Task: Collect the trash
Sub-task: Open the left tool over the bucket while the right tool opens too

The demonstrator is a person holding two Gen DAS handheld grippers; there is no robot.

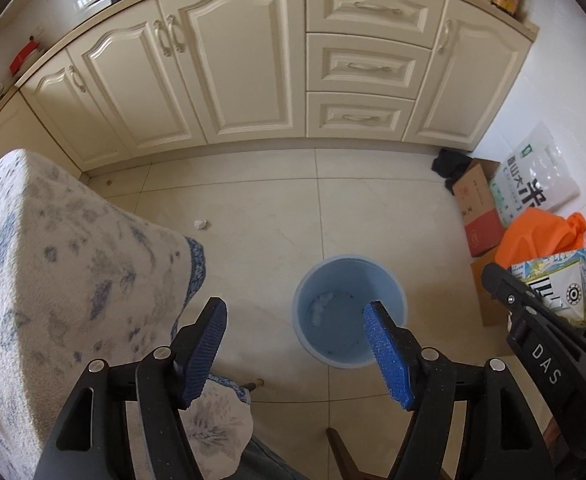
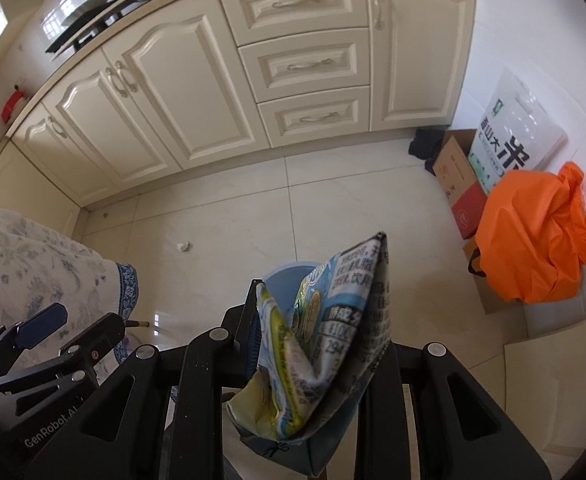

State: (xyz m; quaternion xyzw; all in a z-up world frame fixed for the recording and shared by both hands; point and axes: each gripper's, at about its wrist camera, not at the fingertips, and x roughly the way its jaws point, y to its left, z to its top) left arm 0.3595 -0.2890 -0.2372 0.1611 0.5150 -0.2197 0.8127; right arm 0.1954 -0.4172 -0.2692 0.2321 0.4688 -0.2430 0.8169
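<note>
A round blue bin (image 1: 351, 258) stands on the tiled floor with crumpled white paper (image 1: 321, 306) lying inside it. My left gripper (image 1: 295, 320) hangs over the bin's near-left side, open, with nothing between its blue pads. My right gripper (image 2: 317, 304) is shut on a crushed blue-and-yellow printed carton (image 2: 333, 320), which hides most of the bin (image 2: 281, 272) below it. In the left wrist view that carton (image 1: 557, 284) shows at the right edge. A small white paper wad (image 1: 200, 224) lies on the floor towards the cabinets, also visible in the right wrist view (image 2: 182, 246).
A table with a blue floral cloth (image 1: 53, 260) stands to the left. Cream cabinets (image 1: 253, 80) run along the back. At the right wall sit cardboard boxes (image 1: 477, 208), a rice bag (image 1: 533, 176) and an orange bag (image 2: 533, 240). Wooden legs show below the grippers.
</note>
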